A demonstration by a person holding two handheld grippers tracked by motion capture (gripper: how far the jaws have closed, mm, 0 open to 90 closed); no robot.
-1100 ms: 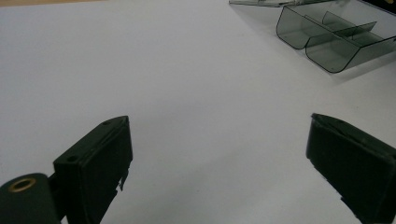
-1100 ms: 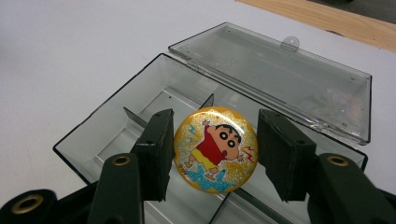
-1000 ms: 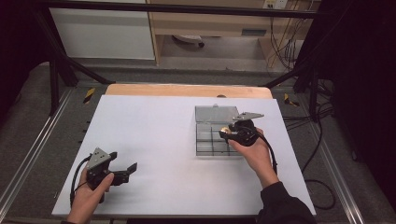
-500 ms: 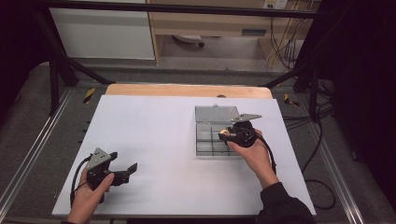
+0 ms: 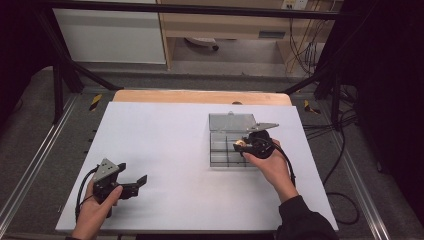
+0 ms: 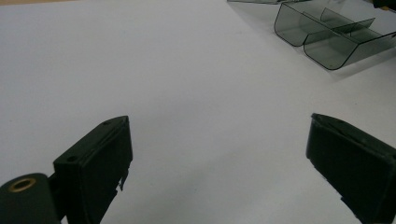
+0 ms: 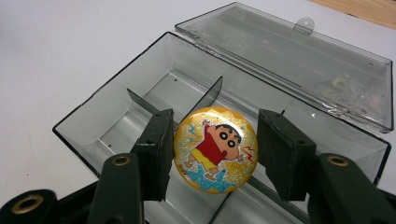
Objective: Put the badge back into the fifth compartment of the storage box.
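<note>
A round yellow badge (image 7: 215, 151) with a cartoon figure is held between the jaws of my right gripper (image 7: 215, 128), which is shut on it. The badge hangs just above the compartments of an open smoky-clear plastic box (image 7: 116, 88), whose lid (image 7: 289, 56) lies flat behind it. In the high view the right gripper (image 5: 242, 145) sits over the right part of the box (image 5: 220, 152) with the badge (image 5: 239, 145) at its tip. At the table's front left my left gripper (image 5: 134, 173) rests open, nothing between its jaws (image 6: 219, 154). The box (image 6: 327, 46) shows far off in the left gripper view.
The white table top (image 5: 165, 140) has a wooden strip (image 5: 200, 96) along its far edge. Black frame posts and cables stand beyond the right side. Dividers split the box into several compartments.
</note>
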